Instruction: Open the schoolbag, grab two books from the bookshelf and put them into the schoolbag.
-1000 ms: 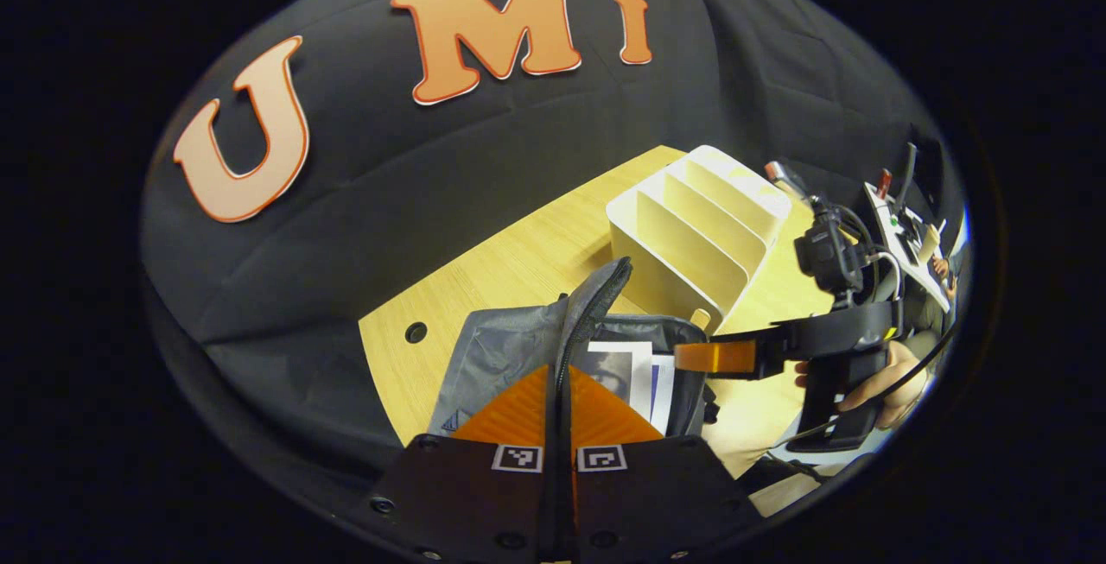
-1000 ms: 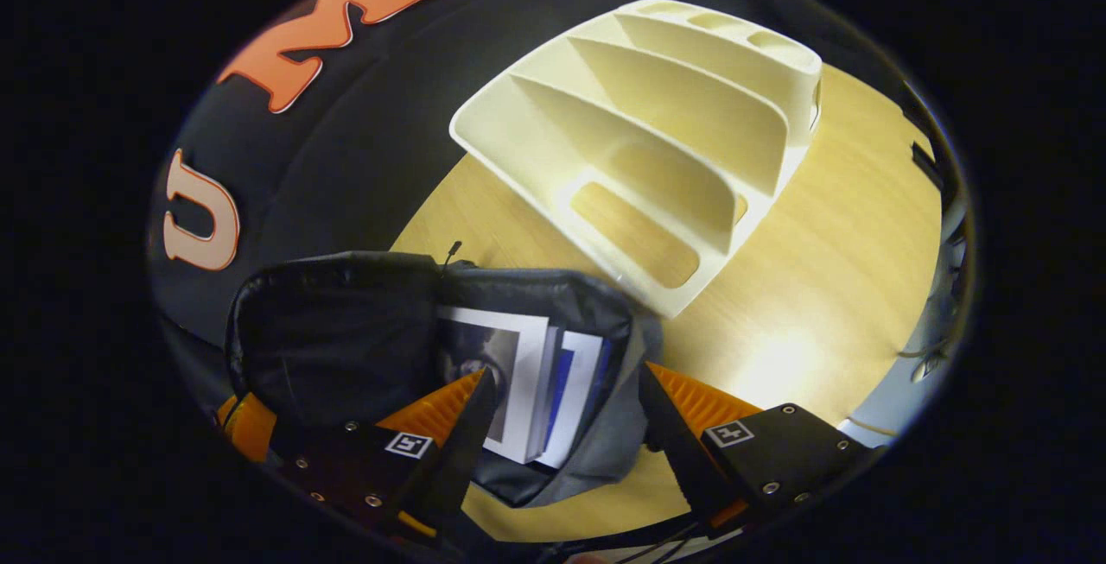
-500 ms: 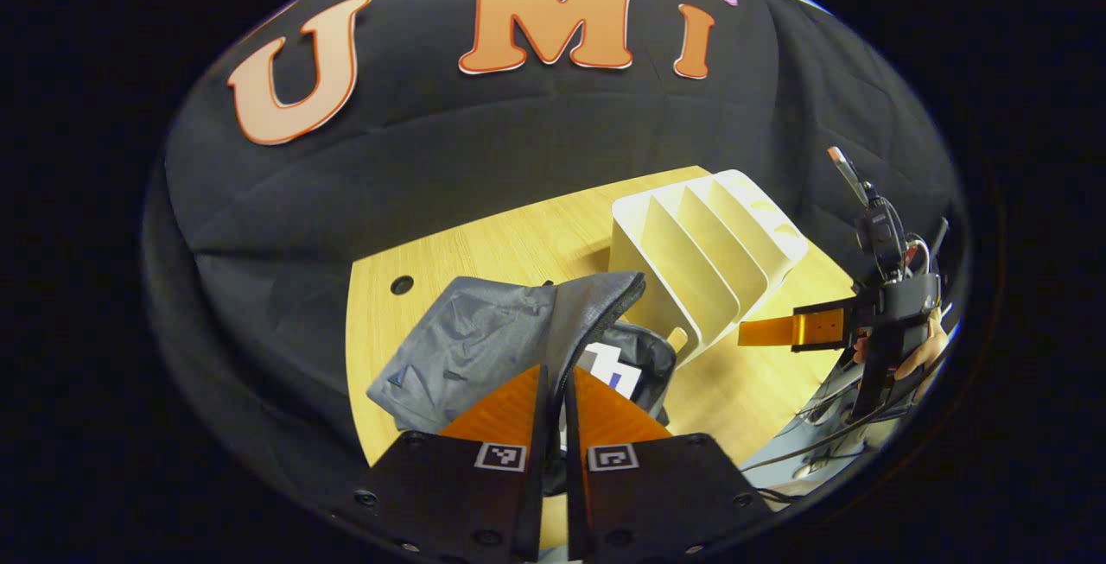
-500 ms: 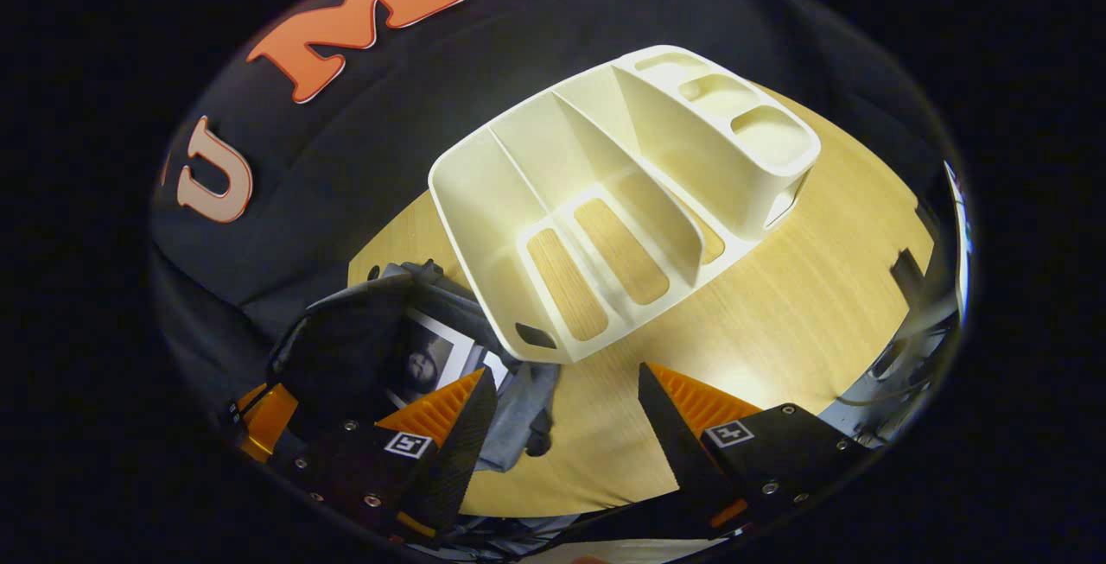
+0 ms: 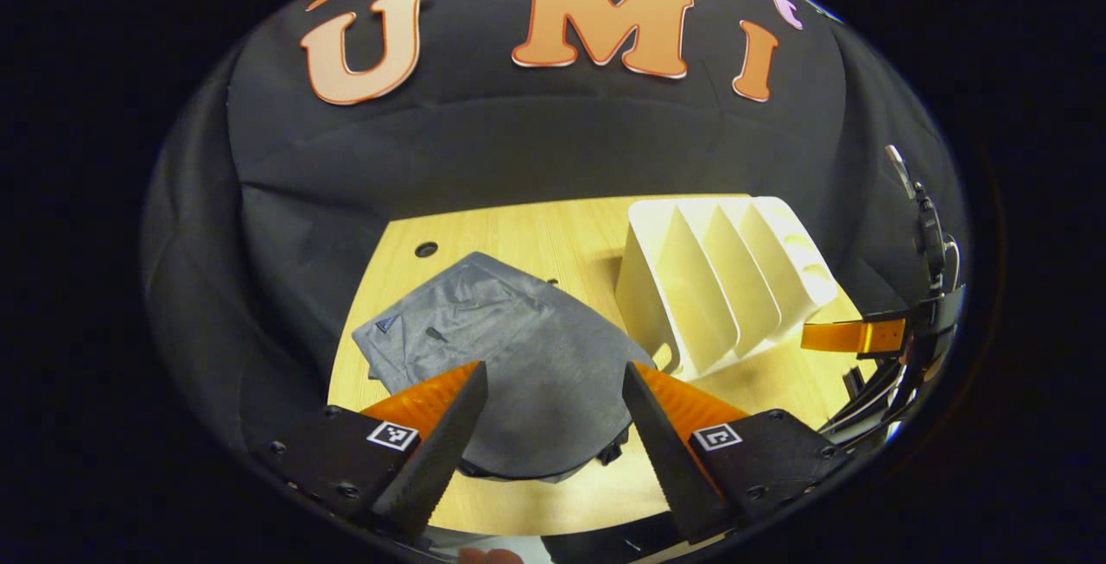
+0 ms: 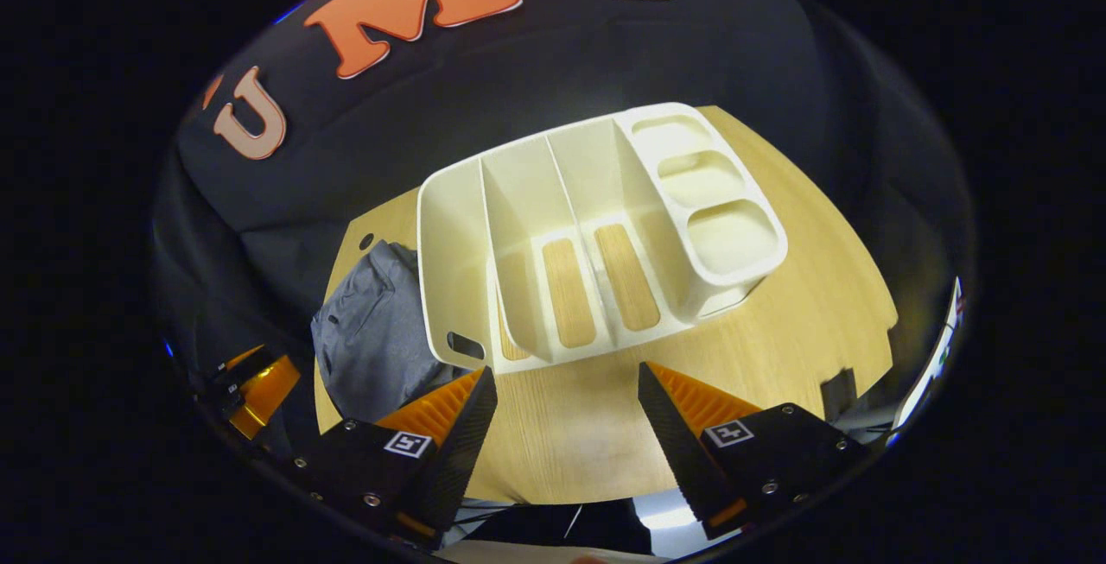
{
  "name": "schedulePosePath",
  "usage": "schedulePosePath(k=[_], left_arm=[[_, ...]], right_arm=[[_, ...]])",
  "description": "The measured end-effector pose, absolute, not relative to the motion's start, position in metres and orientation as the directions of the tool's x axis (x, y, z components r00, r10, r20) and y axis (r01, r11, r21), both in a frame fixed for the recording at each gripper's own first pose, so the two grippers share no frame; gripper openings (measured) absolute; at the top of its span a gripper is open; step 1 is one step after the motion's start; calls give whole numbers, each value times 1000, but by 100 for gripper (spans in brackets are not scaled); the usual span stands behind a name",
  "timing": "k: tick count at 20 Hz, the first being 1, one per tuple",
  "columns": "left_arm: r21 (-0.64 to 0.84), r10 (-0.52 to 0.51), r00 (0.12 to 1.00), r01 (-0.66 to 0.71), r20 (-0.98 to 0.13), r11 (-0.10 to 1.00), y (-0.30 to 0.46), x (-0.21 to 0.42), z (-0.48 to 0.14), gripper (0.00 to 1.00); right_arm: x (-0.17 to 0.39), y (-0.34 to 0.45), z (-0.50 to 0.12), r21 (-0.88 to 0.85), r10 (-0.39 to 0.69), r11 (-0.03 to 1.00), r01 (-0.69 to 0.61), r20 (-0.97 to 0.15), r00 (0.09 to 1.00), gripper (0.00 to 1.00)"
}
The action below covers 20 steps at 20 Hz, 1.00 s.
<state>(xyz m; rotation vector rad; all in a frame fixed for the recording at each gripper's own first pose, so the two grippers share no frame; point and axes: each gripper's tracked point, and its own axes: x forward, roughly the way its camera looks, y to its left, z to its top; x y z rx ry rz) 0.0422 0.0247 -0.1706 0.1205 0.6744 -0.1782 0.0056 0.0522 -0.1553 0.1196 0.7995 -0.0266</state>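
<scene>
Both grippers hang over the wooden table (image 5: 518, 236) with jaws spread and nothing between them: the left gripper (image 5: 553, 391) above the grey schoolbag (image 5: 518, 357), which lies flat with its flap down, the right gripper (image 6: 566, 396) facing the cream bookshelf (image 6: 596, 227) just beside the bag. The shelf's slots stand bare and no books are visible, so the packing looks finished, leaving at most a clean pull-away from the table.

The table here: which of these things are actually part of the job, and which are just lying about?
Part of the job:
- grey schoolbag, lying flat, flap down
- cream bookshelf, its slots empty
- left gripper, open above the bag
- right gripper, open before the shelf

Just there:
- wooden table
- cables at the table's edge
</scene>
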Motion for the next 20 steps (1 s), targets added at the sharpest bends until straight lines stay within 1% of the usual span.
schedulePosePath(k=[4, 6, 8, 10, 11, 12, 13, 14, 18, 19, 20], left_arm=[[102, -57, 878, 120, -476, 988, 19, 58, -118, 98], [101, -51, 921, 98, -386, 990, 14, 63, -85, 97], [96, -63, 951, 96, -303, 991, 9, 65, -58, 97], [109, -72, 972, 98, -225, 989, 8, 62, -32, 96], [118, -69, 978, 93, -195, 989, 10, 61, -22, 100], [124, -67, 983, 89, -170, 988, 9, 60, -14, 96], [125, -72, 985, 92, -154, 988, 6, 60, -11, 99], [120, -80, 987, 97, -143, 988, 3, 57, -11, 96], [113, -79, 987, 95, -137, 989, 1, 52, -11, 96], [115, -74, 988, 90, -139, 989, 2, 51, -10, 99], [115, -59, 989, 75, -135, 990, 4, 49, -11, 96]], right_arm=[[20, 53, -104, 96, 75, 995, -21, -603, 794, 99], [26, 48, -73, 70, 74, 997, -45, -507, 859, 98], [30, 45, -45, 44, 70, 997, -57, -403, 913, 98], [30, 41, -21, 35, 64, 998, -56, -313, 948, 98], [31, 38, -12, 32, 56, 998, -49, -274, 960, 98], [32, 35, -3, 26, 45, 999, -39, -240, 970, 97], [32, 32, 4, 12, 35, 999, -33, -216, 976, 98], [32, 28, 7, -6, 21, 1000, -22, -200, 980, 97], [30, 30, 14, -35, 24, 999, -29, -150, 988, 98], [30, 30, 15, -30, 23, 999, -27, -135, 991, 98], [30, 32, 15, -25, 29, 999, -33, -133, 991, 97]])
